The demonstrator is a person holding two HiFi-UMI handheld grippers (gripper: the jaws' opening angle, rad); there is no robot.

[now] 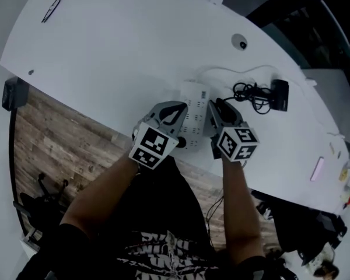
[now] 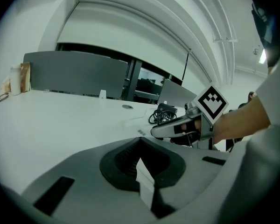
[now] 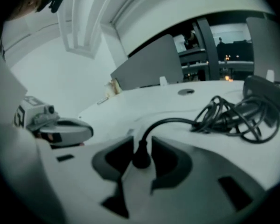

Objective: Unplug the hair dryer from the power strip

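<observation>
**Black plug between spread fingers at a white power strip**

White worktop (image 1: 122,57) fills the upper half of the head view, curving from upper left to lower right. A wood-look floor (image 1: 64,150) shows below its near edge. Near that edge, at the centre of the frame, lies a white power strip (image 1: 193,98).

Two bare forearms rise from the bottom of the frame, each holding a grey gripper topped with a marker cube. The left gripper (image 1: 182,107) points at the strip's left side. Seen from its own camera, the left gripper (image 2: 140,139) has its fingers pressed together at the tips, with nothing pinched between them. No view shows whether they touch the strip.

The right gripper (image 1: 214,111) sits at the strip's right side. In its own view, the right gripper (image 3: 140,141) has its fingers spread. A black plug (image 3: 141,157) stands upright between them, with a gap on its right side.

From the plug a black cord (image 3: 172,122) arches up and right to a tangle of cable (image 1: 251,95). The tangle lies beside a black blocky object (image 1: 280,95), right of the strip. Whether that object is the hair dryer cannot be told.

A round cable hole (image 1: 240,42) sits farther back on the worktop.
</observation>
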